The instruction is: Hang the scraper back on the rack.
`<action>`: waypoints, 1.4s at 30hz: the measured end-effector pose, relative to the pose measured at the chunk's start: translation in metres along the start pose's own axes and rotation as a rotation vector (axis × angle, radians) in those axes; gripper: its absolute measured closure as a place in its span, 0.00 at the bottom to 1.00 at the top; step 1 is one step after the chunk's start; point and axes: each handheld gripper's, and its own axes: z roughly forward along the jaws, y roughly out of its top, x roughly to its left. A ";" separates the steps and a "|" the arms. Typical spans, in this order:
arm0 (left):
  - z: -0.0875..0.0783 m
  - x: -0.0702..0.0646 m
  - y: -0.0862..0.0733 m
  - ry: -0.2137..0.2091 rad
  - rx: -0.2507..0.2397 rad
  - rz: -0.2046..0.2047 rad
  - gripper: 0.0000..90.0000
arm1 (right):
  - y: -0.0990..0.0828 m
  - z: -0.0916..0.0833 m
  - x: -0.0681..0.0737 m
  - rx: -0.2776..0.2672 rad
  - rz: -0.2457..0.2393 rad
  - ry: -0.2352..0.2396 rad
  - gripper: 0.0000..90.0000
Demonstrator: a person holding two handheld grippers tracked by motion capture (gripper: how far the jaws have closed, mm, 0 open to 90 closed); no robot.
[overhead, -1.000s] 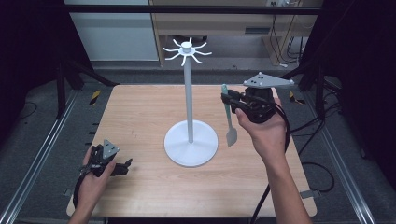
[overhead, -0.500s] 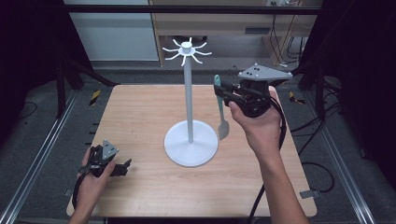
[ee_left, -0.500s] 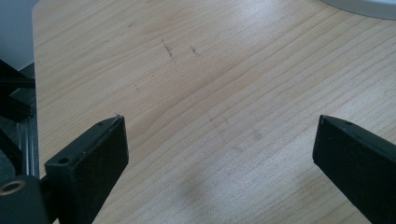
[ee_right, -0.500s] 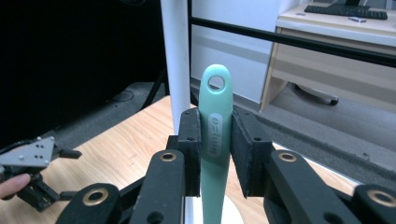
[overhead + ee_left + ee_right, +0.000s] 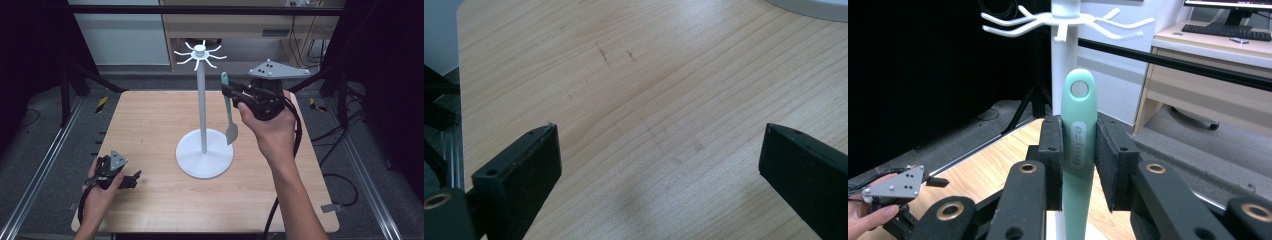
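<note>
A white hook stand (image 5: 201, 107) rises from a round base (image 5: 192, 162) at the table's middle; its hooks (image 5: 1068, 19) fan out at the top. My right gripper (image 5: 231, 93) is shut on the handle of a green spatula (image 5: 227, 102), which hangs blade down to the right of the pole, below the hooks. In the right gripper view the spatula handle (image 5: 1079, 135) stands upright between the pads, its hanging hole just under the hooks. My left gripper (image 5: 131, 179) rests low at the table's front left, open, its fingers (image 5: 521, 172) wide apart over bare wood.
The wooden table (image 5: 145, 125) has metal rails along both sides. A desk with a keyboard (image 5: 1228, 31) stands behind the table. Cables (image 5: 295, 130) trail from the right gripper past the right edge.
My right gripper has risen with the spatula and moved left toward the stand's pole. The left gripper has stayed put.
</note>
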 end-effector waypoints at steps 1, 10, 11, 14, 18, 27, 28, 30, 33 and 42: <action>0.000 0.000 0.000 -0.001 0.002 -0.001 0.03 | 0.001 0.000 0.001 -0.003 -0.002 0.002 0.83; 0.000 0.000 0.000 -0.011 0.012 -0.015 0.03 | 0.009 -0.001 0.006 -0.013 -0.016 0.013 0.83; 0.000 -0.001 0.000 -0.012 0.015 -0.014 0.03 | 0.009 -0.001 0.007 -0.012 -0.015 0.012 0.83; 0.000 -0.001 0.001 -0.017 0.015 -0.014 0.03 | 0.009 -0.001 0.007 -0.009 -0.015 0.012 0.83; 0.000 -0.001 0.001 -0.019 0.016 -0.014 0.03 | 0.011 -0.002 0.007 -0.012 -0.020 0.012 0.83; 0.000 -0.002 0.001 -0.029 0.017 -0.023 0.03 | 0.015 0.001 0.011 -0.010 -0.027 0.017 0.83; 0.000 -0.002 0.001 -0.030 0.017 -0.024 0.03 | 0.015 0.001 0.011 -0.010 -0.027 0.017 0.83; 0.001 -0.002 0.001 -0.029 0.016 -0.025 0.03 | 0.016 0.002 0.011 -0.008 -0.025 0.014 0.83; 0.001 -0.002 0.001 -0.030 0.015 -0.027 0.03 | 0.017 0.004 0.010 -0.006 -0.016 0.012 0.83; 0.001 -0.003 0.001 -0.036 0.012 -0.028 0.03 | 0.020 0.009 0.007 0.011 -0.005 -0.001 0.83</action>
